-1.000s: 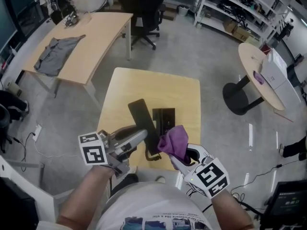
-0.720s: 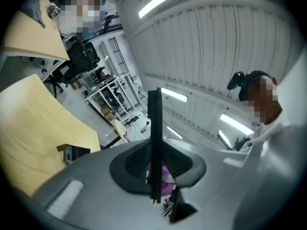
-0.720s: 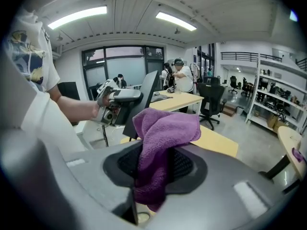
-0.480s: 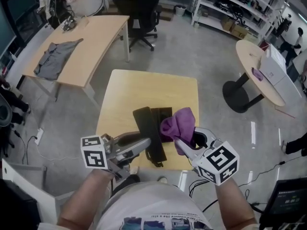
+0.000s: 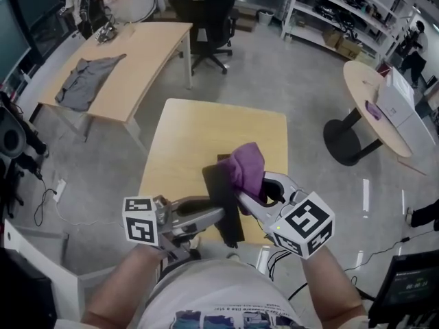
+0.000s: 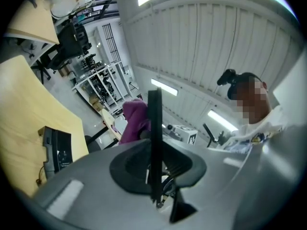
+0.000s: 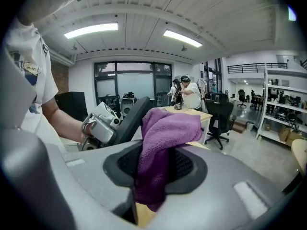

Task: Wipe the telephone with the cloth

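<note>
My left gripper is shut on the black telephone handset and holds it lifted over the near edge of the small wooden table. In the left gripper view the handset shows edge-on between the jaws. My right gripper is shut on the purple cloth, which lies against the upper right side of the handset. In the right gripper view the cloth bulges out of the jaws next to the handset. The telephone base rests on the table, mostly hidden in the head view.
A long desk with a grey garment stands at the back left, and a black office chair behind it. A round table and shelving are on the right. People sit at the far left.
The right gripper has carried the cloth from the handset's near end up along it toward its far end. The handset has shifted slightly right in the left gripper.
</note>
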### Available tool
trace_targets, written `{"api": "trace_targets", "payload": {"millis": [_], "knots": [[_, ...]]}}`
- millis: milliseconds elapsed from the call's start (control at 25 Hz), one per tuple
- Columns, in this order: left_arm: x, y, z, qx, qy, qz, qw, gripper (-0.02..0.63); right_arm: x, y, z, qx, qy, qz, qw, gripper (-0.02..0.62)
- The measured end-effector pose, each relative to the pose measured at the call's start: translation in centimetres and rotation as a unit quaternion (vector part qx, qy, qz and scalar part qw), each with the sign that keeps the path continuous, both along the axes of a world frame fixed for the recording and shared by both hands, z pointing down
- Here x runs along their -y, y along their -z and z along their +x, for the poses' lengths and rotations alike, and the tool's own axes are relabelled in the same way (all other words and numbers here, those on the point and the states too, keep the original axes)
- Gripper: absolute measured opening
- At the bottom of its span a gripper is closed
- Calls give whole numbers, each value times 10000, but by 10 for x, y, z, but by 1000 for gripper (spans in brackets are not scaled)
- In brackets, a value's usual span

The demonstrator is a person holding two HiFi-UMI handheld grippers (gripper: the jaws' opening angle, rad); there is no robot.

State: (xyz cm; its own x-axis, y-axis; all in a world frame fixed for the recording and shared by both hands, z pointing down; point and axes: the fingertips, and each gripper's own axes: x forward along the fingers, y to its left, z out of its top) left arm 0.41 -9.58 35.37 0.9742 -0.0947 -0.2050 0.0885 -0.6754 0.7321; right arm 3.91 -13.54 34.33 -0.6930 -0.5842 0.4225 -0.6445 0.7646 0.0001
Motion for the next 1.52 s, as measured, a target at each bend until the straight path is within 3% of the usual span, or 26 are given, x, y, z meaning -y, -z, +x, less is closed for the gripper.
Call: {"api": "trace_targets", "payload": {"millis": [440, 960, 1320, 1520], "knots": [[9, 1, -7, -14, 283, 17, 9996, 81, -37, -34, 4, -177, 414, -336, 9984, 117], [9, 3, -6, -47, 338, 21, 9994, 81, -77, -72, 22, -578, 757, -724, 9928, 117], [-15, 1, 12, -105, -73, -32, 9999, 81, -18, -32, 32, -4, 152, -305, 9994, 117], [-31, -1, 20, -142, -301, -54, 9994, 81, 0, -14, 5, 162, 421, -142, 9989, 117]]}}
